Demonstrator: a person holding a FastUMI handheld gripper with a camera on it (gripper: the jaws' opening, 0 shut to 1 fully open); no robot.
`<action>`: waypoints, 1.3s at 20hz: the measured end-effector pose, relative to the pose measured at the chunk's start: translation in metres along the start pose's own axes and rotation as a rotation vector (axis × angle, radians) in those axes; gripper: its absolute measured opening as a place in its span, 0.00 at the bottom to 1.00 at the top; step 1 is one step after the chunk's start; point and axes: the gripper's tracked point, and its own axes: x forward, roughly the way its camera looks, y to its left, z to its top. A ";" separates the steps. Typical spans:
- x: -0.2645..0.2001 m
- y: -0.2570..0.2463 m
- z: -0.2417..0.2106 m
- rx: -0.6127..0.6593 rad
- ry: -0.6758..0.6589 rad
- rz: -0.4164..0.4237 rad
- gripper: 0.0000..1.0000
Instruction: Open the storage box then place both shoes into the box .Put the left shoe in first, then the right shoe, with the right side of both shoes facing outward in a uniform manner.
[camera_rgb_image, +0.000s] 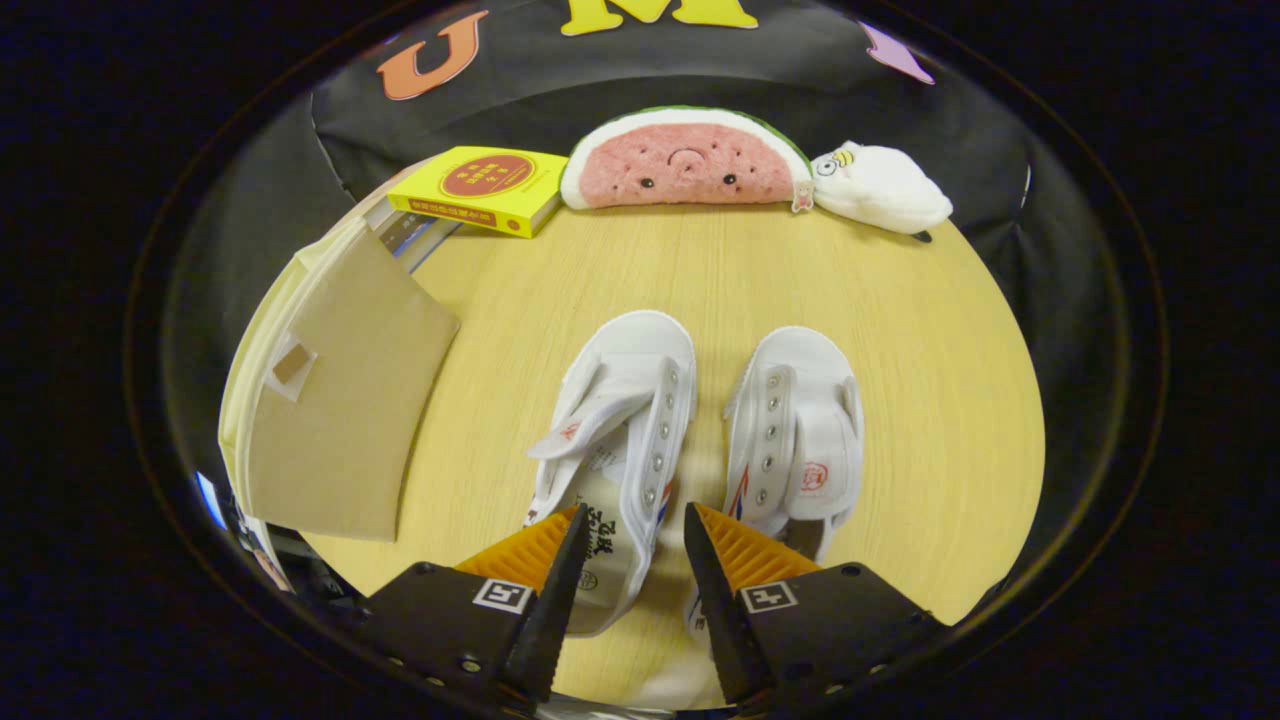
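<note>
Two white canvas shoes lie side by side on the round wooden table (700, 270), toes pointing away from me. The left shoe (620, 420) has its strap flipped open, and the right shoe (800, 430) lies just to its right. My gripper (635, 525) is open over the heel end of the left shoe. Its left finger hangs above the insole and its right finger stands in the gap between the shoes, so the shoe's right side wall runs between the jaws without being pinched. The storage box (340, 400) is at the left, showing a tan cardboard flap with a small tab.
Along the far edge of the table stand a yellow book (480, 188), a watermelon-slice plush (685, 165) and a small white plush (880, 188). Bare tabletop lies between the shoes and those items, and to the right of the right shoe.
</note>
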 end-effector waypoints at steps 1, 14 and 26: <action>0.007 -0.003 0.006 0.002 0.006 -0.012 0.60; 0.029 -0.008 0.006 0.130 0.072 0.023 0.00; -0.102 0.049 0.031 0.177 -0.082 0.115 0.00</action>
